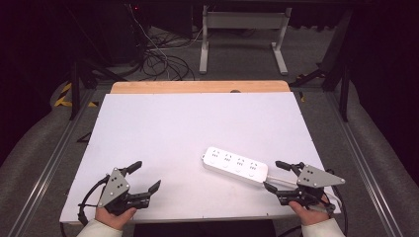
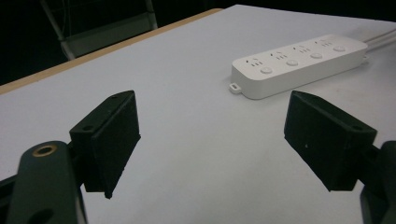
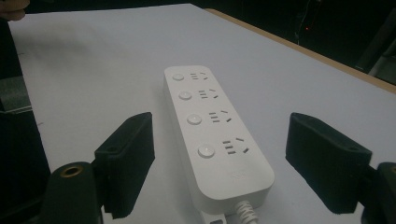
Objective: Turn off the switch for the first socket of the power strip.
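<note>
A white power strip [image 1: 234, 164] with several sockets and round buttons lies flat on the white table top [image 1: 188, 128], right of centre. My right gripper [image 1: 276, 175] stands open just behind its cable end, jaws wide on either side of the strip's near end [image 3: 233, 177] without touching it. A white cable [image 3: 245, 212] leaves that end toward me. My left gripper [image 1: 146, 177] is open at the table's front left, nothing between its jaws; the power strip [image 2: 299, 63] lies well ahead of it, off to the right.
The white board rests on a wooden table whose far edge [image 1: 200, 87] shows. Beyond it stand a white metal frame [image 1: 242, 34] and loose cables [image 1: 158, 59] on the floor. Aluminium rails [image 1: 49, 158] run along both sides.
</note>
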